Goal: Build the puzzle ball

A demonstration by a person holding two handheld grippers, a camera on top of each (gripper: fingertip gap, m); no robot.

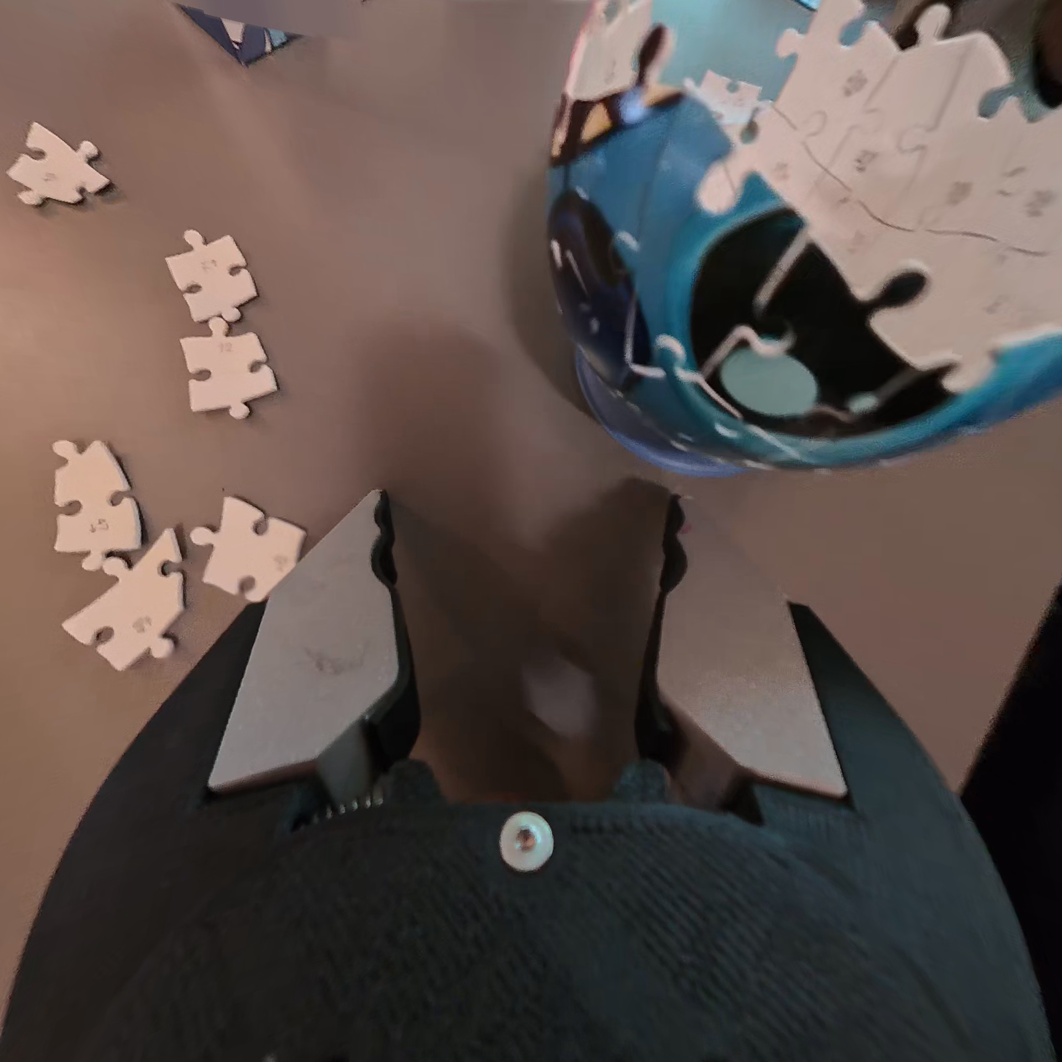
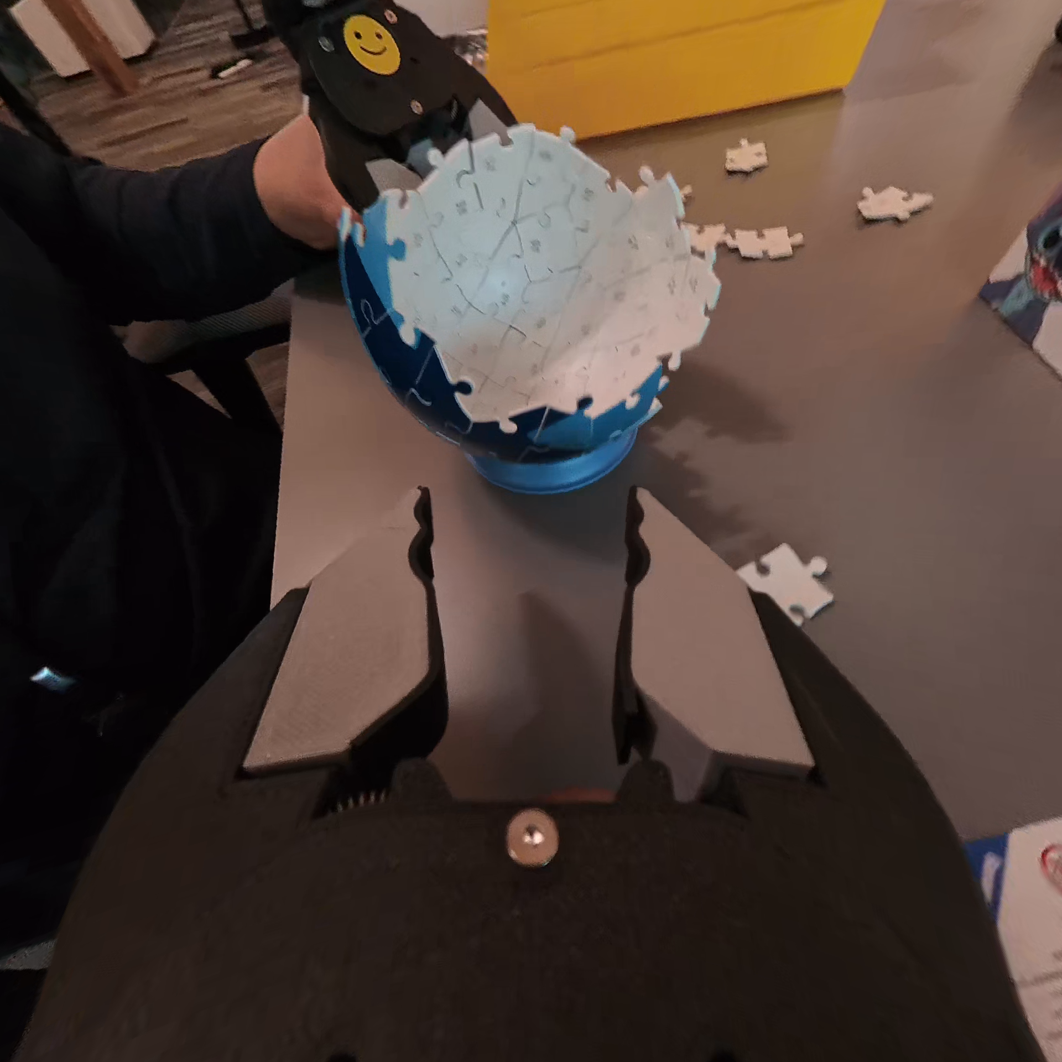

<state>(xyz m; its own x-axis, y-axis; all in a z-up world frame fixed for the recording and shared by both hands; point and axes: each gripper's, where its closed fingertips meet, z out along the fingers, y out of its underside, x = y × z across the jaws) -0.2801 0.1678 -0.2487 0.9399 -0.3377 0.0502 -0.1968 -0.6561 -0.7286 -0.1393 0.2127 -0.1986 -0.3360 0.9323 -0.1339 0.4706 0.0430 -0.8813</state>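
Grey table (image 2: 862, 402): puzzle ball (image 2: 517, 299) opening tilted up.

Dim warm light, soft shadows, motion blur, wide-angle bending at edges.

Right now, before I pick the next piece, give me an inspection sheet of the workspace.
Surface: grey table, matte, no spills seen.
Job's things: half-built puzzle ball on a blue ring stand, open side up, white inner faces showing; loose pieces lie white side up beside it, one piece by the right gripper.
Clutter: yellow box at the far edge; printed sheets at the table's right edge.
Grippers: left gripper open, empty; right gripper open, empty.
Cables: nothing seen.
Surroundings: wood-pattern floor; the person's dark sleeve.
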